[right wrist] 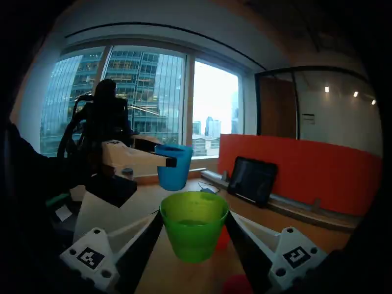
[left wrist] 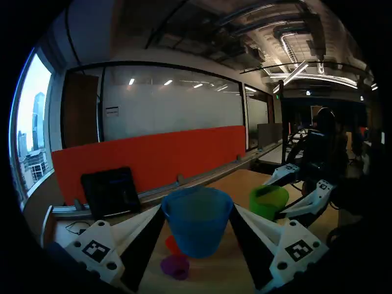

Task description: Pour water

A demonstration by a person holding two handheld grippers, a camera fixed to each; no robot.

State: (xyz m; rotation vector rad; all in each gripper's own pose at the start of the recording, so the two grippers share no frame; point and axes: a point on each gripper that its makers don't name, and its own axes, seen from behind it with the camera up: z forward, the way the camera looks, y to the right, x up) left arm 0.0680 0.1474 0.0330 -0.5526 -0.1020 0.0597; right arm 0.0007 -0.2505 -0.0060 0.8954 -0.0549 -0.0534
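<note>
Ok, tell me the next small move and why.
Probably bring the green cup in the right tongs closer to the blue cup in the left tongs, rim above rim: both cups are held upright and apart, so tilting now would likely spill.

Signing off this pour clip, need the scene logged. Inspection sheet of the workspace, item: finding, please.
Surface: wooden table, bare wood between the things.
Job's things: blue cup and green cup, both held roughly upright; the green cup seems to hold some liquid, the blue cup's fill cannot be told.
Clutter: purple cup and orange-red item side by side on the table; tablet propped up by the partition.
Grippers: left gripper closed on the blue cup; right gripper closed on the green cup.
Cables: thin dark cable by the tablet.
Surroundings: orange partition, glass wall, window onto towers.
</note>
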